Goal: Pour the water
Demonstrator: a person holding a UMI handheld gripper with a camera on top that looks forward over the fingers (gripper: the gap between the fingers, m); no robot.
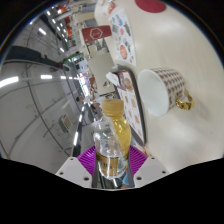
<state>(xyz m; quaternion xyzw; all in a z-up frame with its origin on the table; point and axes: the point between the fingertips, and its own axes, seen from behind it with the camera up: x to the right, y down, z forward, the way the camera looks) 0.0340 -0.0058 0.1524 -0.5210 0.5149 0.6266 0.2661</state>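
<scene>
A clear plastic bottle [110,138] holding yellowish liquid stands between my gripper's [111,160] purple pads [87,158], and both pads press on its sides. The whole view is rolled hard, so the bottle is tipped with its neck pointing ahead. Just beyond the neck lies a white cup [158,88] with a dotted pattern, its open mouth turned toward the bottle. Liquid sits in the bottle's upper part near the neck. The bottle's mouth is hidden behind its own body.
A grey table surface [45,100] fills the space left of the bottle. A dark-edged tray or board [133,105] lies under the cup. White packages with red print [100,38] stand farther off, past the cup.
</scene>
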